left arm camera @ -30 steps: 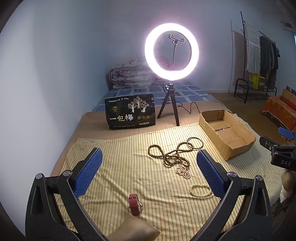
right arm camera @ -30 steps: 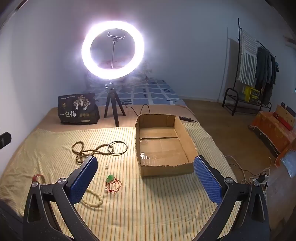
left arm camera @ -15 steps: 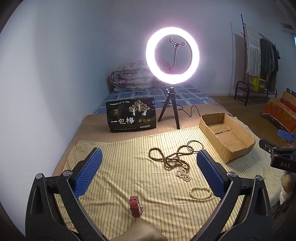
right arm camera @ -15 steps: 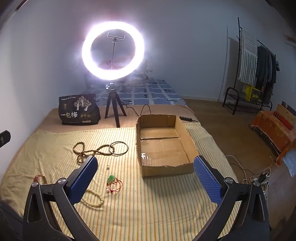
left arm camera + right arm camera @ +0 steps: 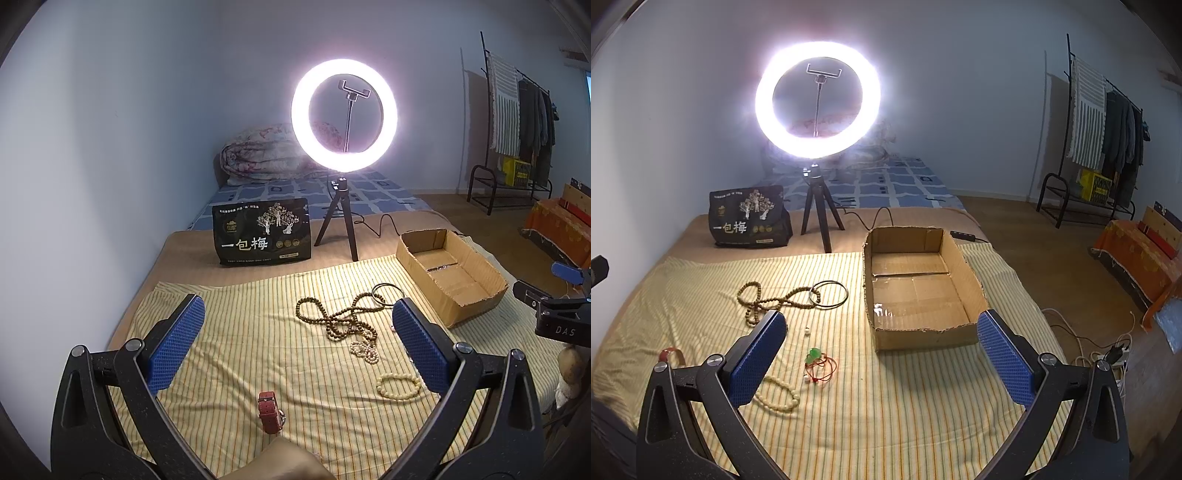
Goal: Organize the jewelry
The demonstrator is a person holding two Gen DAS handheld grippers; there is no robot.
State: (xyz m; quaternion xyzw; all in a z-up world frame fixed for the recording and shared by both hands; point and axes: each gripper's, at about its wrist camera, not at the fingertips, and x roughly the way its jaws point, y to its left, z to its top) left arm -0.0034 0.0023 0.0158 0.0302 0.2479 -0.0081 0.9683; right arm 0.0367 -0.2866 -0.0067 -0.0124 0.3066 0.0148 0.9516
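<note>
Both tongs held apart, clamping nothing. Left gripper (image 5: 295, 343) hovers above the near edge of the yellow striped cloth (image 5: 236, 332); right gripper (image 5: 882, 354) hovers low in front of the box.

Change over the last second: the left view has pulled up and back slightly, so beads and box sit a bit farther out; the right view is nearly the same. No piece has moved and nothing is picked. My read: still a setup/approach phase, sorting not begun, box empty.

Nearest: red leather strap with buckle (image 5: 269, 408) just under the left gripper. Next, cream bead bracelet (image 5: 399, 386), beside the left gripper's right finger. Green pendant on red cord (image 5: 818, 363) lies between the right gripper's fingers; a loose pale bead (image 5: 807, 331) sits just beyond. Small white bead strand (image 5: 365, 350) touches the long brown wooden bead necklace (image 5: 332, 321), tangled mid-cloth. Thin black ring bangle (image 5: 828, 294) overlaps the necklace's far end. Open brown cardboard box (image 5: 964, 273) sits to the right of the jewelry, nothing in it.

Far: black snack bag (image 5: 262, 232) reads "一包梅", smaller print illegible. Lit ring light on black tripod (image 5: 343, 114) stands behind the cloth. The right gripper's body in the left view carries "DAS". Clothes rack (image 5: 1104, 136) at the back wall.
</note>
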